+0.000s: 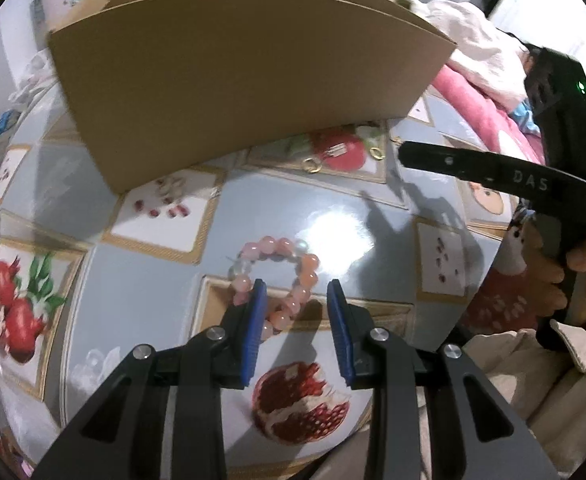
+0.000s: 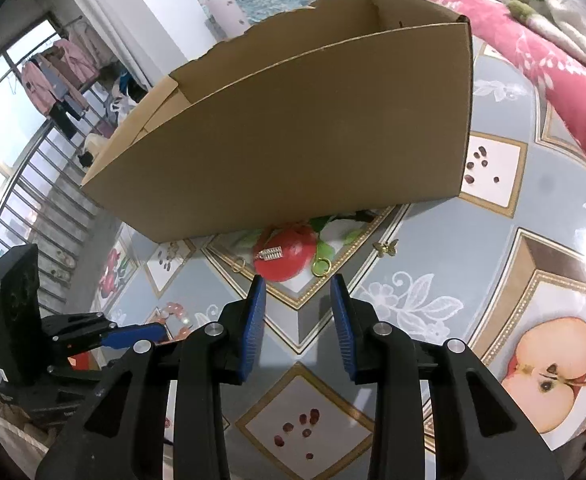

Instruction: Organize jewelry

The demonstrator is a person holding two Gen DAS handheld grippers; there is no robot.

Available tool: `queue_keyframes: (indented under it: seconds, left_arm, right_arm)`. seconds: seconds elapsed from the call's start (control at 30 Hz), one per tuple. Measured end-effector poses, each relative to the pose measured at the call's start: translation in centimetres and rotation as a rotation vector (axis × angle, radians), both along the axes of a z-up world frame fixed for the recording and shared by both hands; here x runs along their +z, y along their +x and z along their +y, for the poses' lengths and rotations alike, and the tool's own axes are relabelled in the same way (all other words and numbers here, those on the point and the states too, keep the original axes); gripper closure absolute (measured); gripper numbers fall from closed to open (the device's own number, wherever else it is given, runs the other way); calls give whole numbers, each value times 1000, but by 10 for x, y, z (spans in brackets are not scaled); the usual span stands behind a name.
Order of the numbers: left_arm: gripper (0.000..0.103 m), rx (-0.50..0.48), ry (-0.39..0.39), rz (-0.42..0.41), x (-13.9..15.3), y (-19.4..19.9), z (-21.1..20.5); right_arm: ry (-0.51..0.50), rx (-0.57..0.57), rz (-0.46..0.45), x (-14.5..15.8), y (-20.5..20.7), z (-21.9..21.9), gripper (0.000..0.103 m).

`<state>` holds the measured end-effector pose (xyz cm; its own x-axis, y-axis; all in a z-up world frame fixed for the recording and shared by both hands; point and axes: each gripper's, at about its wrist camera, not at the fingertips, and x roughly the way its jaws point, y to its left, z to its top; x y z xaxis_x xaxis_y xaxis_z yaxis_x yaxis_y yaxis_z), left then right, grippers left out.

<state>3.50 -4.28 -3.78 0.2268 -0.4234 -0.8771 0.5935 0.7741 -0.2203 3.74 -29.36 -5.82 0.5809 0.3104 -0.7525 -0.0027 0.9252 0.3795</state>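
Pink and pale beads make up the bracelet (image 1: 275,280), which in the left wrist view lies flat on the glossy fruit-printed surface (image 1: 165,300), right at the tips of the left hand-held gripper (image 1: 298,292). Its blue pads stand apart and press on nothing; the left pad covers the ring's 8 o'clock edge, and the rest of the ring sits toward 11 o'clock from the gap. The cardboard box (image 1: 249,80) stands open-topped at 12 o'clock, well beyond the bracelet, with small gold pieces (image 1: 313,166) near its foot. At 3 o'clock the right hand-held gripper (image 1: 403,156) reaches in, held by a hand (image 1: 581,276). In the right wrist view, that gripper's own pads are likewise parted and empty, and just past them lie a small silver charm (image 2: 271,254) at 11 o'clock, a gold ring (image 2: 320,267) at 12 o'clock and a gold butterfly-shaped piece (image 2: 386,247) at 1 o'clock, all in front of the box. The bracelet shows at 9 o'clock beside the left gripper, so the left hand is plainly the nearer one to it; being a ring, it has no long axis, and I judge a small shift toward 11 o'clock would set one bead strand between the pads.
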Motion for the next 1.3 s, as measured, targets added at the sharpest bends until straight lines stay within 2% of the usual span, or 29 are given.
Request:
queue_keyframes:
  seconds: [0.33, 0.47, 0.57, 0.83, 1.17, 1.3]
  left_arm:
    - [72, 72, 72, -62, 1, 3, 20]
    - [63, 99, 68, -70, 2, 6, 28]
    - [61, 108, 48, -75, 3, 6, 32]
    - [55, 110, -78, -120, 21, 4, 39]
    - [54, 185, -100, -203, 32, 24, 46]
    - [54, 205, -111, -247, 38, 31, 48]
  right_arm:
    - [-4, -13, 2, -1, -7, -3, 67]
    - [-14, -5, -2, 0, -8, 0, 64]
    - [-22, -1, -4, 2, -9, 1, 60]
    - [-52, -23, -35, 11, -9, -6, 59]
    - [-70, -76, -105, 32, -1, -26, 59]
    - [-43, -104, -129, 40, 6, -37, 59]
